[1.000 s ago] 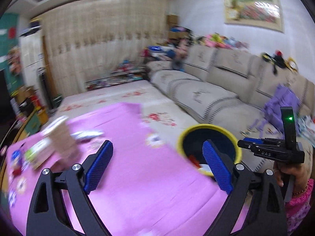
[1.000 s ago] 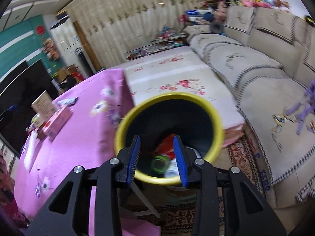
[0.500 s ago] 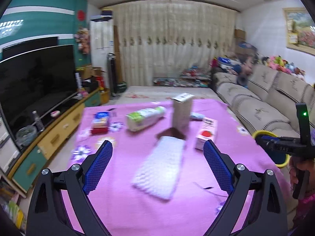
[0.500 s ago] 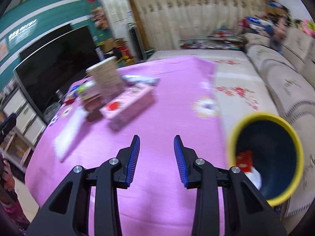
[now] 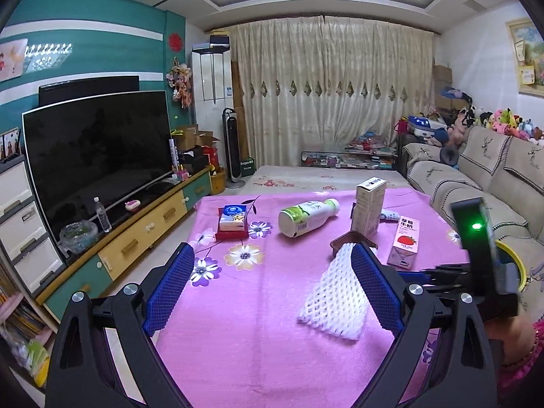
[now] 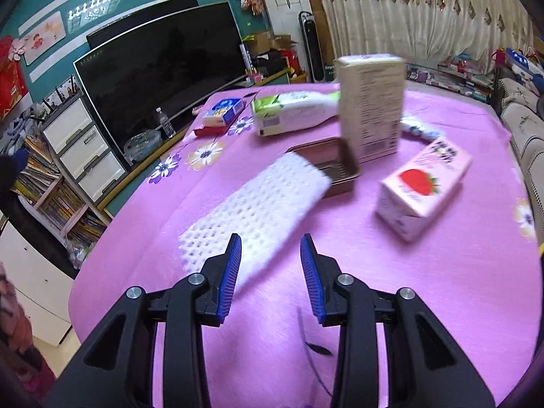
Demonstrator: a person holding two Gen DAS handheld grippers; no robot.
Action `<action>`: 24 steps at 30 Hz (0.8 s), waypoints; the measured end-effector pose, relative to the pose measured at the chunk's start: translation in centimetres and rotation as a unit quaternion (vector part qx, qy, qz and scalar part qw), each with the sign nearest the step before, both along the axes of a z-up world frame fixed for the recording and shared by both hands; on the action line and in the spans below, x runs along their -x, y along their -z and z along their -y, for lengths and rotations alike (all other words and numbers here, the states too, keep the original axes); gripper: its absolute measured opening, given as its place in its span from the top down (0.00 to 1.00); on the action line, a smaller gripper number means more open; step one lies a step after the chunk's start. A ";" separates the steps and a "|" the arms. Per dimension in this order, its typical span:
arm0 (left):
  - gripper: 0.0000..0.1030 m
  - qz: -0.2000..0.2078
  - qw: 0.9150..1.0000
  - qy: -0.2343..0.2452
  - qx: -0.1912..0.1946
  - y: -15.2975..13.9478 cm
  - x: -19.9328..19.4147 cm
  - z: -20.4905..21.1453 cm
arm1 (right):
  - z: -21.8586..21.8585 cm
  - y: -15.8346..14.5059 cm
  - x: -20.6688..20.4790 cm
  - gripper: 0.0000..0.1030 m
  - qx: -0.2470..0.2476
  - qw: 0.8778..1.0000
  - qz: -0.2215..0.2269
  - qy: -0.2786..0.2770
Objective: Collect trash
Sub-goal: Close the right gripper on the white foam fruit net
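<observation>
Trash lies on the pink flowered tablecloth (image 5: 258,306): a white foam net (image 5: 335,292) (image 6: 258,204), its far end resting on a brown tray (image 5: 350,239) (image 6: 329,166). There is also a pink strawberry milk carton (image 5: 404,241) (image 6: 425,187), a green-white bottle (image 5: 306,217) (image 6: 295,112) on its side and a tall beige box (image 5: 370,209) (image 6: 372,105). My left gripper (image 5: 272,265) stands wide open and empty above the cloth. My right gripper (image 6: 271,248) is partly open and empty, just short of the foam net's near end.
A yellow-rimmed bin (image 5: 520,268) shows at the table's right, behind the right gripper's body. A blue-white box (image 5: 233,221) (image 6: 222,110) sits at the far left of the cloth. A TV and cabinet (image 5: 102,156) run along the left, a sofa (image 5: 476,183) along the right.
Both views have swung from the yellow bin round to the table. The right gripper has moved from over the bin to over the cloth near the foam net. Jaw widths look the same.
</observation>
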State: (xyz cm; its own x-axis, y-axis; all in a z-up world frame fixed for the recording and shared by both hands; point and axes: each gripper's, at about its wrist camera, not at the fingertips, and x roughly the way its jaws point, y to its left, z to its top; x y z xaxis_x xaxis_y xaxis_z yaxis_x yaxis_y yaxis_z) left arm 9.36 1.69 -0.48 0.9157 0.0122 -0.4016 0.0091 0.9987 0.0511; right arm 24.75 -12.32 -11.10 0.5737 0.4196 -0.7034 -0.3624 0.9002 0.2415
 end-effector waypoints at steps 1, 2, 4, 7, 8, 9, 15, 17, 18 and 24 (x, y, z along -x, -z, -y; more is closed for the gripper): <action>0.11 -0.002 1.000 0.003 0.006 0.1 0.0 -0.2 | -0.5 0.2 -0.4 0.66 0.001 1.000 -0.003 0.000; 0.11 -0.004 1.000 0.004 0.009 0.2 0.0 -0.3 | -0.8 0.4 -0.9 0.66 0.003 1.000 -0.006 0.001; 0.11 -0.006 1.000 0.006 0.013 0.5 -0.1 -0.4 | -1.4 1.0 -1.8 0.66 0.007 1.000 -0.016 0.003; 0.11 -0.009 1.000 0.008 0.014 0.9 0.1 -0.5 | -1.9 1.9 -2.9 0.66 0.009 0.999 -0.034 0.007; 0.11 -0.010 1.000 0.009 0.015 0.9 0.1 -0.5 | -1.7 2.2 -3.0 0.66 0.008 0.999 -0.040 0.008; 0.11 -0.011 1.000 0.010 0.016 1.0 -0.1 -0.4 | -1.7 2.4 -3.1 0.66 0.007 0.999 -0.043 0.009; 0.11 -0.016 1.000 0.012 0.021 1.7 -0.3 -0.5 | -0.9 3.1 -3.7 0.60 -0.002 0.998 -0.057 0.034; 0.11 -0.017 0.999 0.014 0.023 1.9 -0.4 -0.5 | -1.2 3.0 -3.7 0.60 0.002 0.998 -0.052 0.034; 0.11 -0.018 0.999 0.015 0.023 2.0 -0.4 -0.4 | -1.3 2.9 -3.7 0.60 0.003 0.998 -0.051 0.032; 0.11 -0.020 0.999 0.018 0.021 2.4 -0.6 -0.1 | -2.2 2.8 -3.5 0.89 -0.002 0.999 -0.048 0.013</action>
State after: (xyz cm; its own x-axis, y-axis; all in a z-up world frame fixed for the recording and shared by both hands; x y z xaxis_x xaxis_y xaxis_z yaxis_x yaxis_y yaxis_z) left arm 9.97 1.83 -2.90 0.8980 -0.0383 -0.4382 0.0467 0.9989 0.0084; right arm 28.25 -10.09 -13.90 0.5136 0.4094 -0.7541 -0.3144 0.9075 0.2785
